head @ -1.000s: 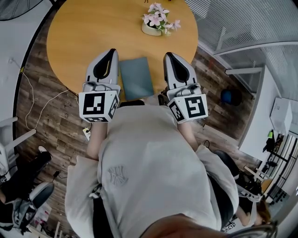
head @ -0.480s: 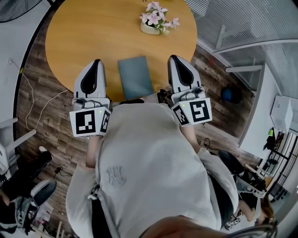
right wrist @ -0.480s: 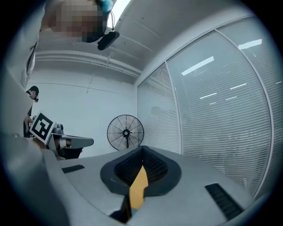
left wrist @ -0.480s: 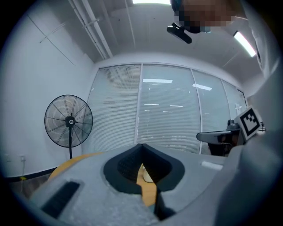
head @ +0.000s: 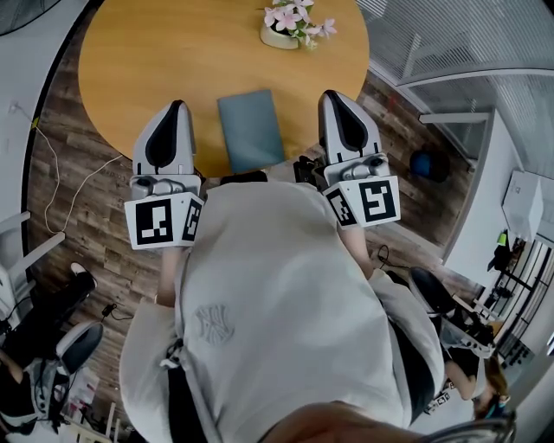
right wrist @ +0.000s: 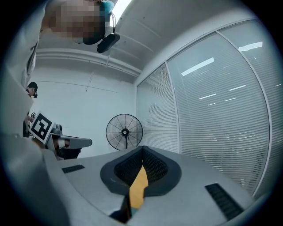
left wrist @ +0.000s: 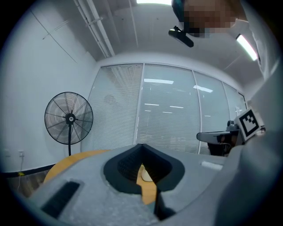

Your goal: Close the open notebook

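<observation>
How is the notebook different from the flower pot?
The notebook is flat, blue-grey and rectangular; the flower pot is round, pale and holds pink flowers. The notebook lies by the near edge of the table; the flower pot stands by the far edge. Both rest on the table.

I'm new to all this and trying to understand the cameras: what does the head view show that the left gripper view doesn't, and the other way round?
Only the head view: the closed teal notebook and the left gripper's own marker cube. Only the left gripper view: a standing fan and the blinds behind glass. Both: the round wooden table, the left gripper with its jaws together, and the right gripper.
</observation>
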A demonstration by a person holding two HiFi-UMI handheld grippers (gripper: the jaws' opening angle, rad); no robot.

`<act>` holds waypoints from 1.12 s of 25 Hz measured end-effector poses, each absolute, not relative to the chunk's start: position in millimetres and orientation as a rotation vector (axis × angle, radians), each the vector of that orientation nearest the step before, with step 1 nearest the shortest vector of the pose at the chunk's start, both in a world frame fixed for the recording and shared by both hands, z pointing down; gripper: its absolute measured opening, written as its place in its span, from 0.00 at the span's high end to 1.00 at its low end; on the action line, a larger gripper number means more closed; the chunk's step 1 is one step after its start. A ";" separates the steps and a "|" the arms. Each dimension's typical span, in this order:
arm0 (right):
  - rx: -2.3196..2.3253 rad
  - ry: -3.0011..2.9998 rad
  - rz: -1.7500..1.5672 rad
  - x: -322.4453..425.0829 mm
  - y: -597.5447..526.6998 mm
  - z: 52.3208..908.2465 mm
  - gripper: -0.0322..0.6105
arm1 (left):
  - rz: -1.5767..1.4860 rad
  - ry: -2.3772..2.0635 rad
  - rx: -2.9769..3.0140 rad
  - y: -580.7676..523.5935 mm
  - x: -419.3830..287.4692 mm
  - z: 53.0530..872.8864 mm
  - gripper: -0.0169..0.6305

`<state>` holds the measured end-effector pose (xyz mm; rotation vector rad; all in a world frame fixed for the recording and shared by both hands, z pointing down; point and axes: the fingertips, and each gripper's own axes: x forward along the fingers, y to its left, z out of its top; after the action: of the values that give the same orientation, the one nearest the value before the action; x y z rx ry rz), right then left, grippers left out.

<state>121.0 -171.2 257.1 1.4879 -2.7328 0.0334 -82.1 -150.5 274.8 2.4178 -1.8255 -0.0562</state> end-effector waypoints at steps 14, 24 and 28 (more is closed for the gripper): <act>1.479 -2.706 0.048 116.9 -167.6 262.8 0.96 | -0.046 -1.778 2.414 -150.4 -77.2 282.3 0.95; 1.492 -2.694 0.060 119.5 -160.3 266.4 0.96 | -0.033 -1.756 2.418 -143.2 -72.8 286.1 0.95; 1.498 -2.690 0.064 120.9 -159.4 266.8 0.96 | -0.031 -1.749 2.422 -142.8 -70.5 285.7 0.95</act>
<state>120.9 -159.4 266.8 1.4983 -2.6901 0.0643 -70.5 -142.8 285.7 2.4216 -1.7487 -0.0312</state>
